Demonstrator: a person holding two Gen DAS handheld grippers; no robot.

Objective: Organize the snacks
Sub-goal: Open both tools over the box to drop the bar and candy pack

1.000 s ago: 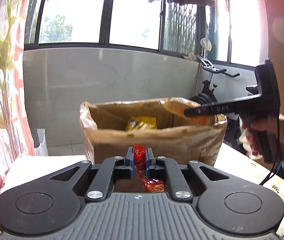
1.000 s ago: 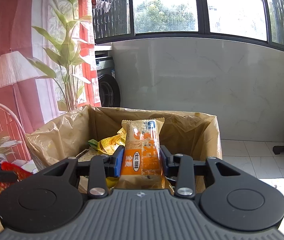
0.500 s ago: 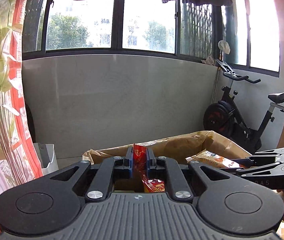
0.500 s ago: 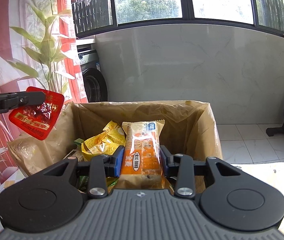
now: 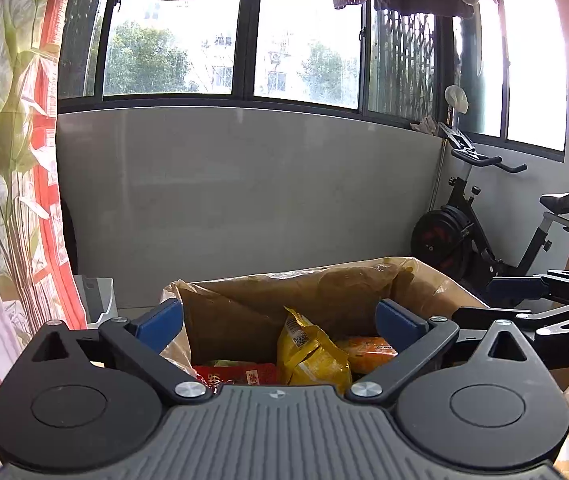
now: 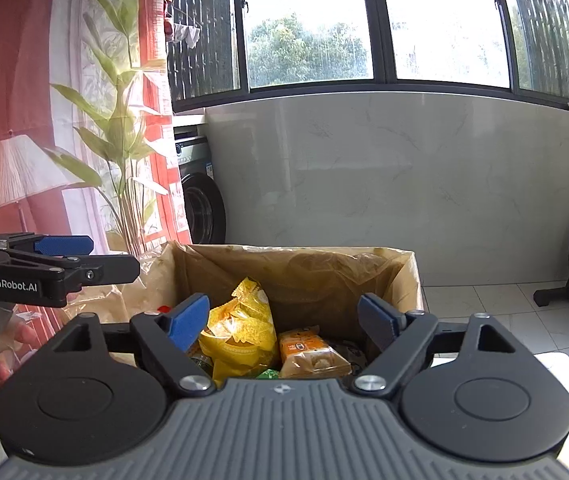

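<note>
Over the open cardboard box lined with crinkled brown plastic, both grippers hang with their blue pads spread wide and nothing between them. The jaws of the left gripper and of the right gripper have just been opening, and each now stands released above the snacks. That fits a drop made from just above the rim, so the packets fall inside the liner rather than onto the table.

Below and slightly left of the right gripper's gap lies the crumpled yellow foil snack bag, propped upright against the other packets. Just right of it, touching it, rests the orange wrapped biscuit bar, directly beneath the gap and clear of both pads. From the left wrist view, the flat red sachet lies at the near left of the box, low under the left pad, beside the yellow bag. My judgement: both hands are free to fetch further snacks.
</note>
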